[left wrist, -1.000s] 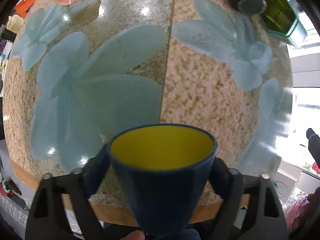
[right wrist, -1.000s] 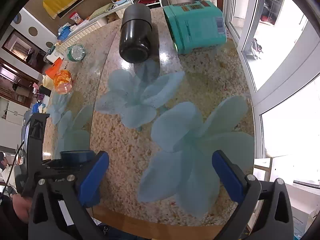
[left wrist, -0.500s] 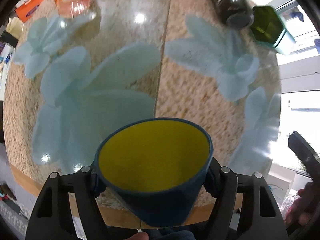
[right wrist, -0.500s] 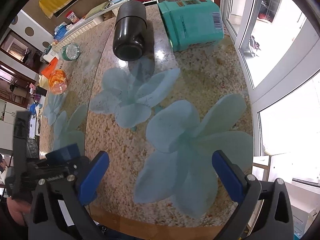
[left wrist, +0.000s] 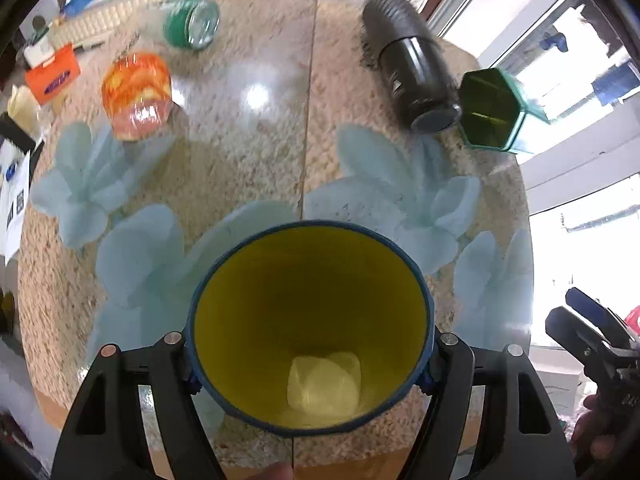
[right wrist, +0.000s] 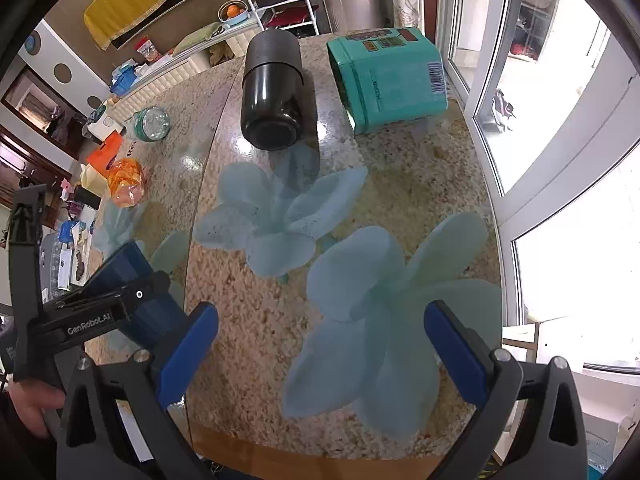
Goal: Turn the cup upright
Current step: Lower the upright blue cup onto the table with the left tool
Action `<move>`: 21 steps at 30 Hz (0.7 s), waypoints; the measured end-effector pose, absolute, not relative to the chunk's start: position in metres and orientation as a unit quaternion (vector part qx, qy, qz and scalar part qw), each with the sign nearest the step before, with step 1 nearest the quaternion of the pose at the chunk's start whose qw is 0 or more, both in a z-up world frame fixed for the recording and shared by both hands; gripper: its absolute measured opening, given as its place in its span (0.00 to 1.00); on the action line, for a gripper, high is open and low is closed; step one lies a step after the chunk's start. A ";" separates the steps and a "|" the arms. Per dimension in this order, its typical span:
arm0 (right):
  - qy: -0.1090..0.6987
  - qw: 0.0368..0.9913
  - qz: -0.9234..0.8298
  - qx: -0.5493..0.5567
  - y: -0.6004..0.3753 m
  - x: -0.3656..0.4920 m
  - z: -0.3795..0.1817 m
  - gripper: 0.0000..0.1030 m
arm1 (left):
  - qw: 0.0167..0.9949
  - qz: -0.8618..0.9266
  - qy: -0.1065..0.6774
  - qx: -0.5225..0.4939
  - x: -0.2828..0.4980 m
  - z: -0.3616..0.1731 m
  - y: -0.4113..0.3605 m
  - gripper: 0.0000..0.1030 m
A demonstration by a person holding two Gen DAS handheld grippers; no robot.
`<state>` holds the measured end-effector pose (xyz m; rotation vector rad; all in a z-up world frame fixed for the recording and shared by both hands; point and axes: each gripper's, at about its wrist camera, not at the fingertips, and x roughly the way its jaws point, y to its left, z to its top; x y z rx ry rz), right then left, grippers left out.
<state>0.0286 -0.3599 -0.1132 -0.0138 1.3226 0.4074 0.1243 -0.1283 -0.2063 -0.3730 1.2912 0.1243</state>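
Note:
My left gripper (left wrist: 310, 364) is shut on a blue cup with a yellow inside (left wrist: 310, 320). The cup's mouth faces forward along the fingers, tilted over the near edge of the table. In the right wrist view the cup (right wrist: 128, 276) shows at the left, clamped in the left gripper, tilted with its mouth up and away. My right gripper (right wrist: 320, 344) is open and empty above the near right part of the table. It also shows at the right edge of the left wrist view (left wrist: 588, 328).
The granite table (left wrist: 256, 168) bears pale blue flower prints. A black bottle (right wrist: 272, 92) and a teal tin (right wrist: 388, 80) lie on their sides at the far right. An orange cup (left wrist: 136, 96) and a green glass jar (left wrist: 192, 22) lie at the far left. Windows are on the right.
The left gripper has tilted up with the cup, so the cup's mouth now faces forward and its bottom shows. The far table has come into view. The right gripper has barely moved.

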 end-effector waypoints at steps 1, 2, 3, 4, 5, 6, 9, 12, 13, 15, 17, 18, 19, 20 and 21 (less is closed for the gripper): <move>0.610 0.770 0.186 -0.005 -0.360 0.028 -0.113 1.00 | 0.784 0.056 0.593 -0.174 0.123 -0.204 -0.128 0.74; 0.610 0.771 0.184 -0.005 -0.361 0.028 -0.113 1.00 | 0.787 0.054 0.589 -0.175 0.115 -0.199 -0.127 0.74; 0.609 0.772 0.182 -0.004 -0.361 0.027 -0.113 1.00 | 0.793 0.052 0.582 -0.174 0.115 -0.197 -0.128 0.74; 0.609 0.772 0.182 -0.003 -0.360 0.026 -0.113 1.00 | 0.797 0.051 0.577 -0.170 0.115 -0.195 -0.127 0.74; 0.607 0.773 0.183 -0.003 -0.360 0.026 -0.112 1.00 | 0.802 0.049 0.572 -0.167 0.111 -0.191 -0.124 0.74; 0.606 0.774 0.183 -0.004 -0.359 0.025 -0.111 1.00 | 0.807 0.047 0.566 -0.163 0.111 -0.189 -0.125 0.74; 0.600 0.778 0.188 -0.003 -0.356 0.021 -0.108 1.00 | 0.821 0.050 0.551 -0.144 0.109 -0.191 -0.128 0.74; 0.596 0.780 0.192 -0.002 -0.357 0.017 -0.108 1.00 | 0.827 0.052 0.542 -0.143 0.111 -0.197 -0.127 0.74; 0.595 0.780 0.193 -0.002 -0.358 0.015 -0.109 1.00 | 0.829 0.052 0.539 -0.139 0.110 -0.196 -0.128 0.74; 0.598 0.779 0.190 -0.005 -0.362 0.011 -0.111 1.00 | 0.833 0.056 0.536 -0.125 0.113 -0.195 -0.132 0.74; 0.601 0.777 0.187 -0.004 -0.367 0.008 -0.114 1.00 | 0.834 0.060 0.536 -0.116 0.115 -0.195 -0.136 0.74; 0.602 0.777 0.184 -0.003 -0.370 0.007 -0.115 1.00 | 0.833 0.063 0.537 -0.116 0.115 -0.195 -0.137 0.74; 0.602 0.777 0.181 -0.001 -0.373 0.007 -0.116 1.00 | 0.833 0.065 0.537 -0.118 0.114 -0.195 -0.137 0.74; 0.602 0.778 0.180 0.001 -0.375 0.005 -0.115 1.00 | 0.833 0.067 0.536 -0.120 0.112 -0.195 -0.137 0.74; 0.601 0.779 0.178 0.002 -0.378 0.005 -0.115 1.00 | 0.833 0.068 0.536 -0.122 0.109 -0.196 -0.137 0.74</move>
